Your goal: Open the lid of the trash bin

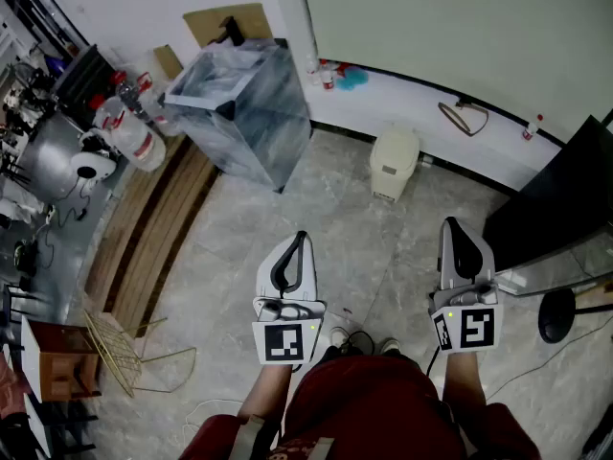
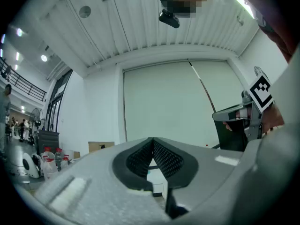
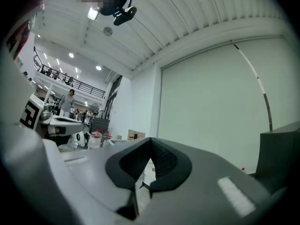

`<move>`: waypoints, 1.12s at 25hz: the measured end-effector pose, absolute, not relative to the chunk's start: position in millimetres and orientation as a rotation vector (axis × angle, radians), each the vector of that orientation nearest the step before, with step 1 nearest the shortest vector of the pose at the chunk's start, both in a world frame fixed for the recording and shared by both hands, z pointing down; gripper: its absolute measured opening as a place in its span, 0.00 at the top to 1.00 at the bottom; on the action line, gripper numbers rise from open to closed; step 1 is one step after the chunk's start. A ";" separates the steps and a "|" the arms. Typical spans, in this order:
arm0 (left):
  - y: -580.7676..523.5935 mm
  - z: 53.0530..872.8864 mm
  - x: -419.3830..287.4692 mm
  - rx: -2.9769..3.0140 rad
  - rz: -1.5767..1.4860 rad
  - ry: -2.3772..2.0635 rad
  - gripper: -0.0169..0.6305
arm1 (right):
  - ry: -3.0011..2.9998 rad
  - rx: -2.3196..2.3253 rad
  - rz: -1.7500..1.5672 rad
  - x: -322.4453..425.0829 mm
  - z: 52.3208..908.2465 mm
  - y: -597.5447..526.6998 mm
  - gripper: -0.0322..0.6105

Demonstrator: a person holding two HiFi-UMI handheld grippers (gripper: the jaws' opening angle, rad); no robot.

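Note:
In the head view a small cream trash bin [image 1: 395,164] stands on the floor by the white wall, its lid down. My left gripper [image 1: 300,238] is held level well short of the bin and a little to its left, jaws shut and empty. My right gripper [image 1: 450,226] is held the same way to the bin's right, also shut with nothing in it. In the left gripper view the left gripper [image 2: 152,139] has its ribbed pads meeting at the tip, with only wall beyond. In the right gripper view the right gripper [image 3: 150,140] looks the same. Neither gripper view shows the bin.
A large square bin lined with clear plastic [image 1: 239,108] stands at the back left, with water bottles [image 1: 134,132] beside it. A gold wire rack [image 1: 120,353] lies at the lower left. A black panel [image 1: 560,199] and a round black base [image 1: 556,314] stand at the right.

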State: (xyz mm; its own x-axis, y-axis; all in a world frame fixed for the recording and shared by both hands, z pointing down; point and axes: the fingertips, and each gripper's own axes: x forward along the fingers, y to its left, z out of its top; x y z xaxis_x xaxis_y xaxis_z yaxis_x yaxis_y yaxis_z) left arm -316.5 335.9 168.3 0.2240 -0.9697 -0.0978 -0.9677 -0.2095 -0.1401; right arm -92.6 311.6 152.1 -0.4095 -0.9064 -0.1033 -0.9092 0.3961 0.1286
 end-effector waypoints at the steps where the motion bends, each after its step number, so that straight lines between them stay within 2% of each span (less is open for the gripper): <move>1: 341.0 163.4 -308.5 -2.311 -0.012 1.853 0.96 | 2.605 -1.699 0.263 -83.2 148.9 318.5 0.95; 13: 375.0 148.7 -194.8 -2.270 -0.026 1.858 0.96 | 2.593 -1.700 0.226 39.5 149.4 356.7 0.95; 28: 385.5 140.8 -122.3 -2.304 0.012 1.771 0.96 | 2.511 -1.751 0.220 108.8 152.7 377.0 0.95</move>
